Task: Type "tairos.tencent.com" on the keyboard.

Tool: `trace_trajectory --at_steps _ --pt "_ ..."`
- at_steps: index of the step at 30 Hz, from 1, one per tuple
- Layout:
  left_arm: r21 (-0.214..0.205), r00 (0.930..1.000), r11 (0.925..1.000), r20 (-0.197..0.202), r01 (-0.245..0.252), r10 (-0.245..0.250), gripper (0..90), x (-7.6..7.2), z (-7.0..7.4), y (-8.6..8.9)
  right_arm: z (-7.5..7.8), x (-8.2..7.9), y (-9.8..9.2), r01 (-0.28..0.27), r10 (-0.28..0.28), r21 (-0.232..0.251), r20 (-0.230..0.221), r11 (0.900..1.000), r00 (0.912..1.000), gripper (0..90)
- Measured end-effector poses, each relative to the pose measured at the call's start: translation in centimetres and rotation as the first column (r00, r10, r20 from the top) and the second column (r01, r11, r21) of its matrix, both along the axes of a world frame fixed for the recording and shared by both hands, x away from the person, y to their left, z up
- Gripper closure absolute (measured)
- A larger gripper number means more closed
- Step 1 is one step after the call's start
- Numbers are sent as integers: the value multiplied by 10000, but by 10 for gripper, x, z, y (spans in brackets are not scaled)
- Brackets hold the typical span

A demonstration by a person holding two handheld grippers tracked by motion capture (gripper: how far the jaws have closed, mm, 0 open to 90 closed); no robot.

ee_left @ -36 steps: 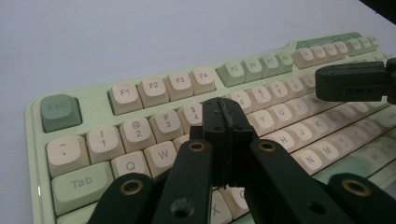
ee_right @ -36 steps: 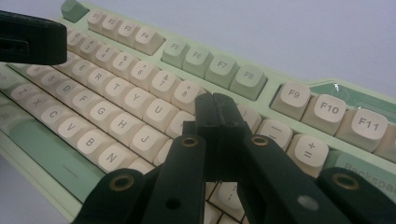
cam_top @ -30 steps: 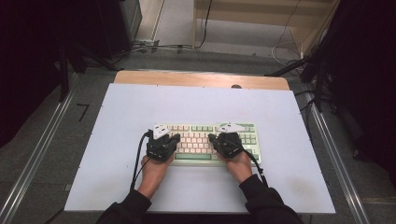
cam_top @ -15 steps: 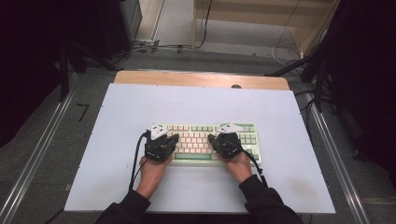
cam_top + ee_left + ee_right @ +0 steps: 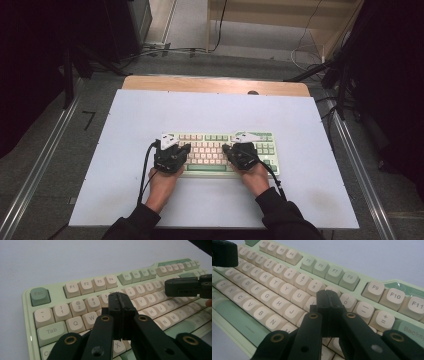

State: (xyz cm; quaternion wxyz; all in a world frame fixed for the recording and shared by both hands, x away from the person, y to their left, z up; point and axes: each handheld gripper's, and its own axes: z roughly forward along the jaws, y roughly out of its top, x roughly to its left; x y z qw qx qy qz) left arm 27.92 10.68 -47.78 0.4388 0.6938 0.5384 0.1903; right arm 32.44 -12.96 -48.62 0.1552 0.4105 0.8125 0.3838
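A pale green keyboard (image 5: 215, 145) with cream keys lies in the middle of the white table top (image 5: 210, 112). My left gripper (image 5: 184, 148) hovers over its left letter keys, jaws pressed together with nothing between them. In the left gripper view its tips (image 5: 120, 297) sit above the number and Q-W-E keys of the keyboard (image 5: 75, 288), and the right gripper (image 5: 187, 286) shows at the right edge. My right gripper (image 5: 226, 149) hangs over the right letter keys, also shut and empty. Its tips (image 5: 327, 293) sit over the 9-0 keys of the keyboard (image 5: 274, 297), with the left gripper (image 5: 223, 252) at top left.
A strip of wooden table edge (image 5: 215, 85) runs along the far side. Metal rails (image 5: 42, 165) flank the table on both sides. Cables (image 5: 165, 50) lie on the floor beyond. Bare white surface surrounds the keyboard.
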Motion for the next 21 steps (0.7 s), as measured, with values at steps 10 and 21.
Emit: trace_trajectory --at_steps 10,21 --pt "40 10000 10000 -20 -21 21 900 0 0 1 0 0 0 3 -3 1 -6 10000 10000 874" --pt "31 10000 10000 7 -55 55 900 0 0 2 5 -1 -2 115 -117 194 62 9997 9999 874"
